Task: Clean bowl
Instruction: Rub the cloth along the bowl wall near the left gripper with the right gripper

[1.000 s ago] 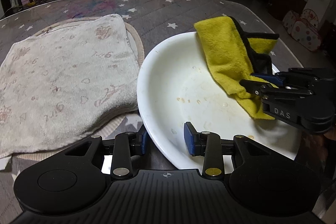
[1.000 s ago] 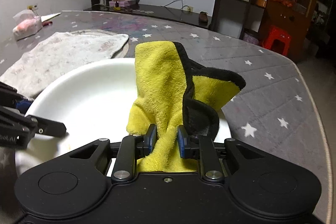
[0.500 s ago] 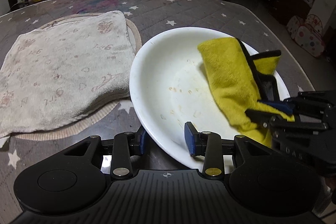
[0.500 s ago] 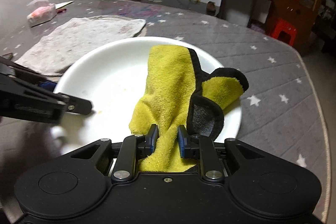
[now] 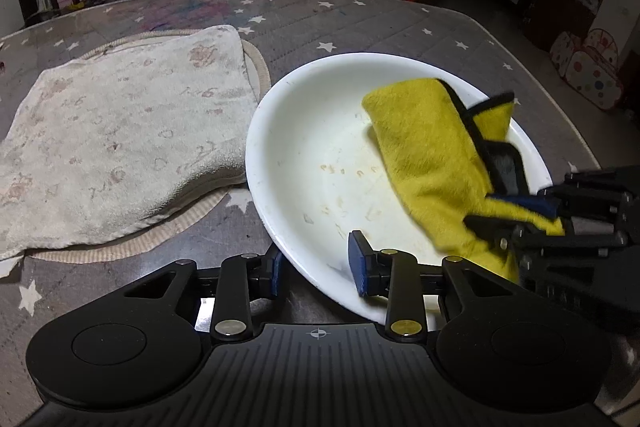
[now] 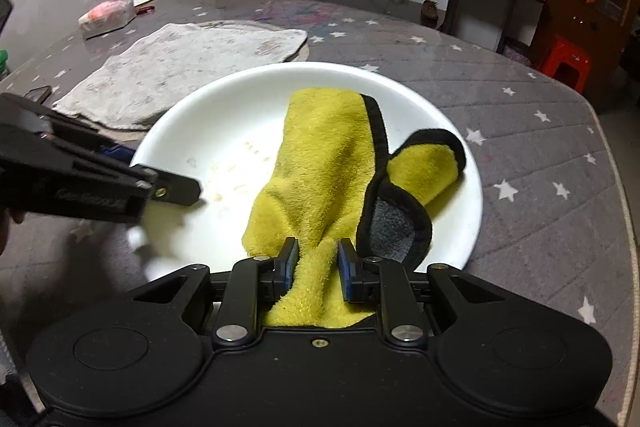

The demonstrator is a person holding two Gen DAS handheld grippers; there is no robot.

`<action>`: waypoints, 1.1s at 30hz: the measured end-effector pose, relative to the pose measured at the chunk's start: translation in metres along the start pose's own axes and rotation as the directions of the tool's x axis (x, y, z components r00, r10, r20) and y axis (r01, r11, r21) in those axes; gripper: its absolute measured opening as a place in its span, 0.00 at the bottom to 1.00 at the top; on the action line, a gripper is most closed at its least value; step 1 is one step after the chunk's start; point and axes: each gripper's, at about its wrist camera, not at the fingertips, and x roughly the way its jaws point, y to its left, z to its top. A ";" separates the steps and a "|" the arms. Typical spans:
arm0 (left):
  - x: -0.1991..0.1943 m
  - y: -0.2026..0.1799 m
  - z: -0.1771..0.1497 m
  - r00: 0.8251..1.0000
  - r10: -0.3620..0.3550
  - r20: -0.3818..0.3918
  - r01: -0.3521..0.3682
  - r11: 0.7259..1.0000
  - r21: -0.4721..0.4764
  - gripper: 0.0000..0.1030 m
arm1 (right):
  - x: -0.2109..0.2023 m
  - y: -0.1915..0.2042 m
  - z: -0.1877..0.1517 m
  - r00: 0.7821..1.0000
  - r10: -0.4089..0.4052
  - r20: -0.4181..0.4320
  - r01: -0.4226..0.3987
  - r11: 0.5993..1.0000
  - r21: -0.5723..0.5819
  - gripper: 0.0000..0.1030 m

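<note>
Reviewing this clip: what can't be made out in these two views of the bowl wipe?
- Left wrist view: the near rim of the bowl, behind the left hand-held gripper; rim contact unclear.
- Right wrist view: the bowl floor under the yellow cloth.
- Right wrist view: the cloth's near end, behind the right hand-held gripper.

white bowl point(image 5: 304, 155) on the table, food-flecked inside, yellow cloth point(image 6: 320, 163) draped within.

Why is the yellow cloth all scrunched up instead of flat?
It is folded and bunched, not spread. The right gripper pinches one end of the yellow cloth, and the rest lies crumpled inside the white bowl.
</note>
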 end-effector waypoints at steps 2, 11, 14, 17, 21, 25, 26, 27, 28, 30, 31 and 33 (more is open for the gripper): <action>0.000 0.000 0.000 1.000 0.003 0.000 -0.003 1.000 0.007 0.33 | 0.002 -0.005 0.001 1.000 -0.020 0.009 0.020 1.000 -0.005 0.21; 0.005 -0.001 0.011 1.000 0.021 0.014 -0.022 0.998 0.063 0.33 | 0.016 -0.018 0.010 0.996 -0.089 0.032 0.090 0.996 -0.028 0.21; 0.006 -0.001 0.014 0.999 0.026 0.019 -0.028 0.996 0.082 0.33 | 0.022 -0.020 0.014 0.993 -0.110 0.039 0.112 0.993 -0.042 0.21; 0.013 0.002 0.025 1.000 0.024 0.019 -0.026 0.993 0.117 0.33 | 0.027 -0.025 0.018 0.991 -0.124 0.044 0.126 0.991 -0.039 0.21; 0.021 0.006 0.036 1.000 0.011 0.003 -0.012 0.990 0.143 0.33 | 0.030 -0.030 0.020 0.991 -0.129 0.043 0.130 0.991 -0.028 0.21; 0.031 0.011 0.045 1.000 -0.006 -0.011 0.007 0.987 0.160 0.33 | 0.029 -0.033 0.020 0.990 -0.135 0.033 0.135 0.991 0.006 0.21; 0.032 0.012 0.045 1.000 -0.011 -0.015 0.013 0.987 0.160 0.34 | 0.028 -0.033 0.019 0.990 -0.136 0.028 0.136 0.991 0.021 0.20; 0.033 0.014 0.046 1.000 -0.019 -0.022 0.022 0.988 0.156 0.34 | 0.027 -0.033 0.019 0.990 -0.137 0.025 0.136 0.990 0.035 0.20; 0.034 0.016 0.047 0.999 -0.026 -0.030 0.031 0.988 0.152 0.34 | 0.026 -0.032 0.018 0.990 -0.137 0.022 0.136 0.990 0.045 0.20; 0.036 0.018 0.048 0.999 -0.035 -0.038 0.040 0.988 0.147 0.34 | 0.025 -0.030 0.017 0.990 -0.139 0.016 0.138 0.989 0.057 0.20; 0.036 0.018 0.049 0.998 -0.037 -0.043 0.043 0.988 0.148 0.34 | 0.024 -0.028 0.016 0.990 -0.140 0.014 0.139 0.988 0.063 0.20; 0.037 0.018 0.049 0.998 -0.038 -0.043 0.044 0.987 0.157 0.35 | 0.021 -0.025 0.014 0.990 -0.140 0.007 0.139 0.987 0.076 0.20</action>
